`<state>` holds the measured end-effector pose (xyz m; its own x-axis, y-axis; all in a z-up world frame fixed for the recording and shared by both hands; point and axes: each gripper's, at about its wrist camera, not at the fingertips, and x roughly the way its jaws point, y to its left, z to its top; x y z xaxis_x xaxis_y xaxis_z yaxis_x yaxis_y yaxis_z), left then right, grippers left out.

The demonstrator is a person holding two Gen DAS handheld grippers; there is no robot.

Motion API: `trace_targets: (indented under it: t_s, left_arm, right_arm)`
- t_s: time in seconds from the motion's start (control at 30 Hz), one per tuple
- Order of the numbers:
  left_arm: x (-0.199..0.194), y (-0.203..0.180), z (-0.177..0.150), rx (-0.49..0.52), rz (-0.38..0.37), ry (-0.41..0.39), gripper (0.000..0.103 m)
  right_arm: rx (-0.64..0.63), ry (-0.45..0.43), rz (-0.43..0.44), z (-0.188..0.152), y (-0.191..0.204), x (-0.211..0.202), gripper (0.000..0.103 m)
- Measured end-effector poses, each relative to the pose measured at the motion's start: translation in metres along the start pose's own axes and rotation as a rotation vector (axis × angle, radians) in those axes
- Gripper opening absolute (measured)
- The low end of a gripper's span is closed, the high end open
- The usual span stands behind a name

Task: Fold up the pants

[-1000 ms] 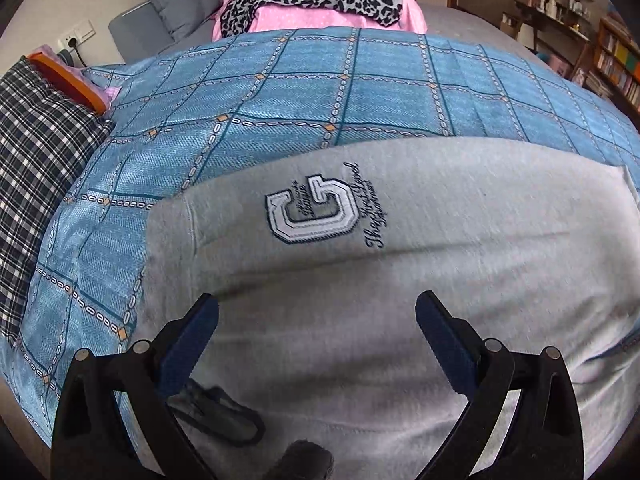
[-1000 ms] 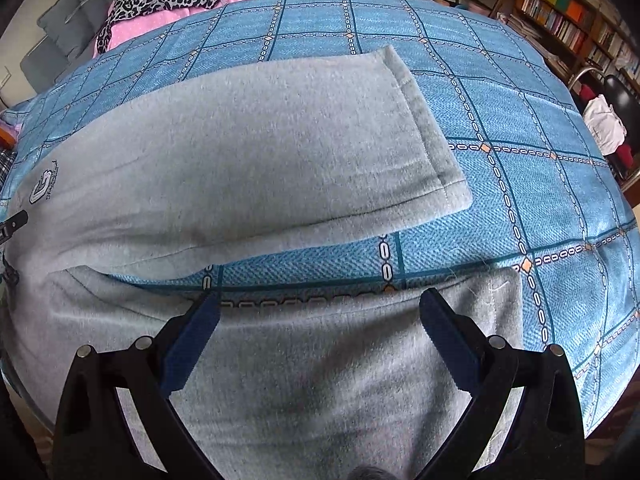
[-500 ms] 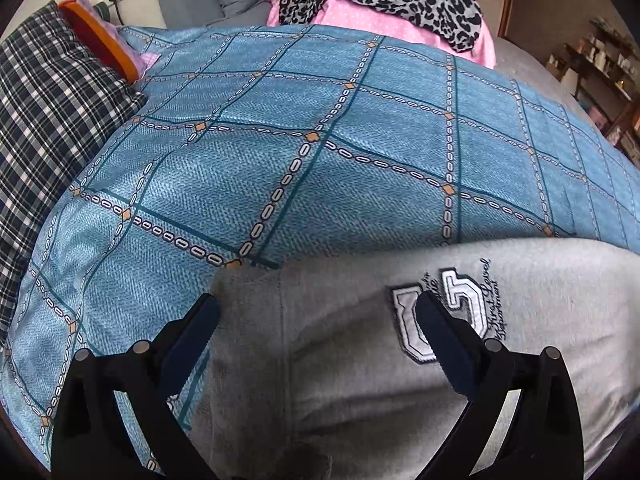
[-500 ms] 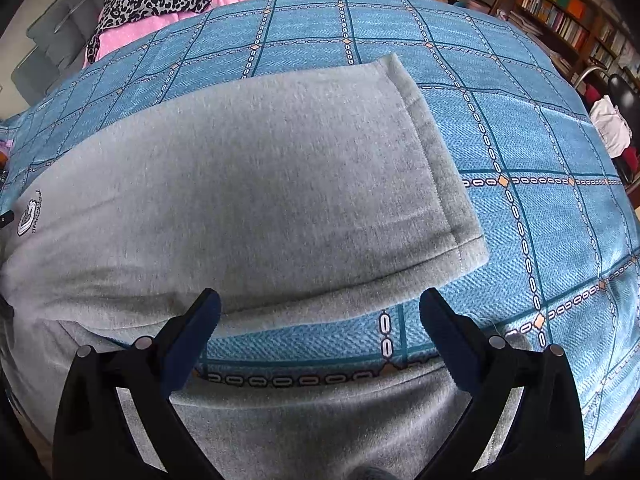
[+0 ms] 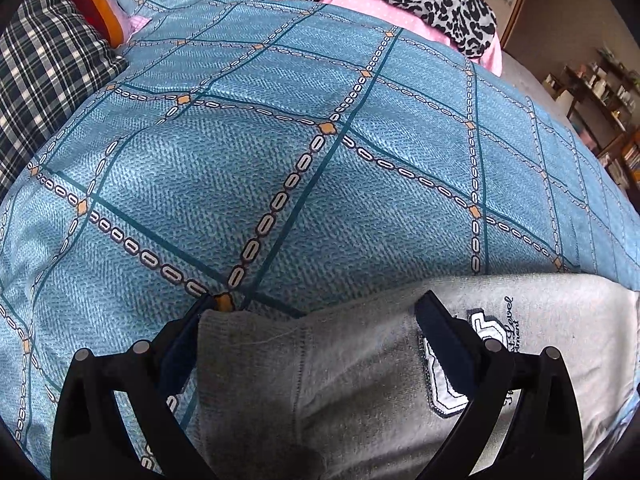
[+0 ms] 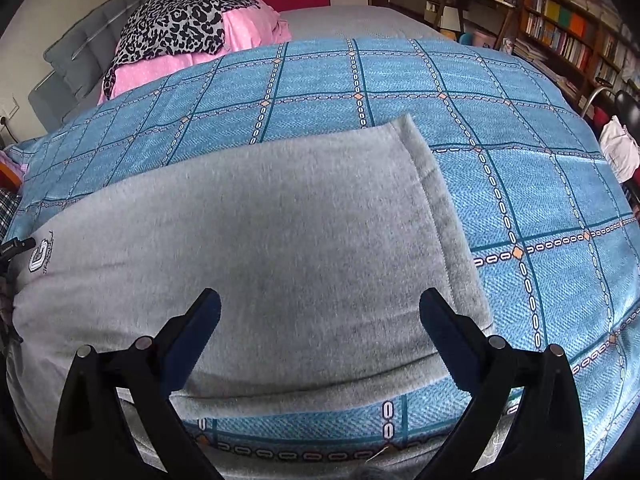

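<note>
Grey sweatpants lie spread on a blue patterned bedspread. One leg runs across the right wrist view, its hem at the right; a second leg edge shows at the bottom. My right gripper is open, low over that leg near the hem. In the left wrist view the waistband corner and the white "G" patch lie between the fingers of my open left gripper, close above the cloth.
A plaid pillow lies at the left of the bed. A pink blanket with a leopard-print cloth is heaped at the head. Bookshelves and a chair with white cloth stand to the right.
My left gripper has moved left and forward to the waistband corner and lower toward it. My right gripper has moved forward from the near leg over the far leg.
</note>
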<state>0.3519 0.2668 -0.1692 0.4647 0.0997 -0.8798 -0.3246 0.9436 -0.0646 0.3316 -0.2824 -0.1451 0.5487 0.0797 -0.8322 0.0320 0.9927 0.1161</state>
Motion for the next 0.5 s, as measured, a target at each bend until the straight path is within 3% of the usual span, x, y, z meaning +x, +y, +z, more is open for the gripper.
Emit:
trace_targets:
  t_s: [0.2,0.3,0.5]
  left_arm:
    - [0.005,-0.010,-0.008,0.090,0.053,-0.004,0.098]
    - [0.006,-0.008,-0.007,0.084,0.046,-0.004,0.098]
    - [0.007,-0.009,-0.006,0.086,0.054,-0.011,0.098]
  right_arm:
    - [0.058,-0.103,0.038,0.017,-0.039,0.005,0.101]
    - [0.140,-0.160,0.056,0.026,-0.073,0.006,0.101]
    - [0.262,-0.126,0.015,0.047,-0.122,0.026,0.101]
